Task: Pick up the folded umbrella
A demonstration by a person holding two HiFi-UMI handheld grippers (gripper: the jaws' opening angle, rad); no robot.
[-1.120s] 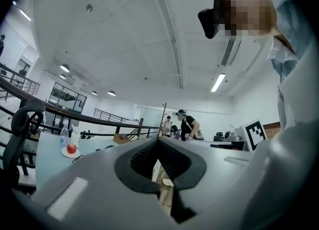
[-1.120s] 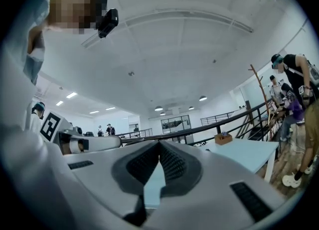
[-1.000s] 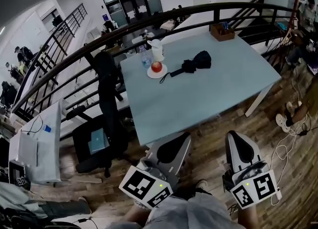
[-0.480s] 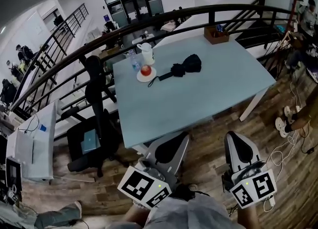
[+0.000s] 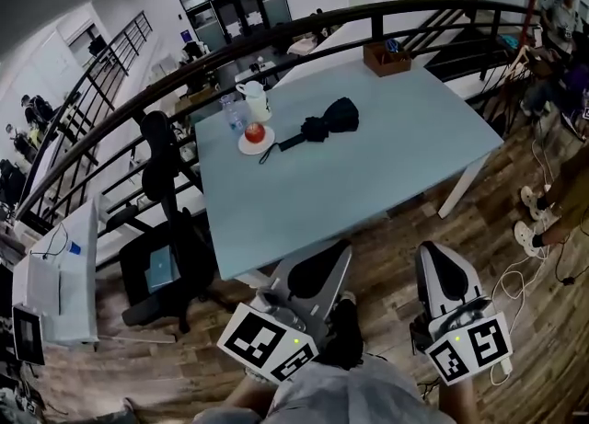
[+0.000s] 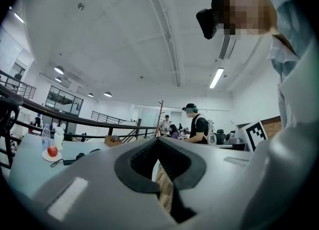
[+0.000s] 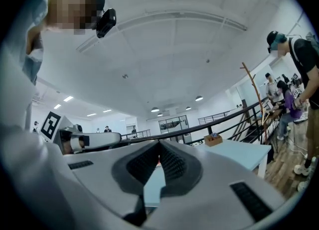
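The folded black umbrella (image 5: pixel 329 121) lies on the far half of the pale blue table (image 5: pixel 368 183), its strap trailing left toward a plate. In the left gripper view the umbrella (image 6: pixel 82 156) shows small and low at the left. My left gripper (image 5: pixel 340 251) and right gripper (image 5: pixel 431 253) are held side by side over the wooden floor, short of the table's near edge and well away from the umbrella. Both are shut, tips touching, with nothing between them. The same shows for the left gripper (image 6: pixel 158 139) and the right gripper (image 7: pixel 159 143) in their own views.
Left of the umbrella stand a plate with a red apple (image 5: pixel 255 137), a water bottle (image 5: pixel 230 111) and a white pitcher (image 5: pixel 253 97). A wooden box (image 5: pixel 386 57) sits at the far corner. A black chair (image 5: pixel 166 257) stands left of the table, a railing (image 5: pixel 276 36) behind it. Cables (image 5: pixel 561 257) lie at right.
In the head view the table and umbrella have slid left and the floor below has shifted, as I walk up to the table. Both grippers keep their pose and stay shut.
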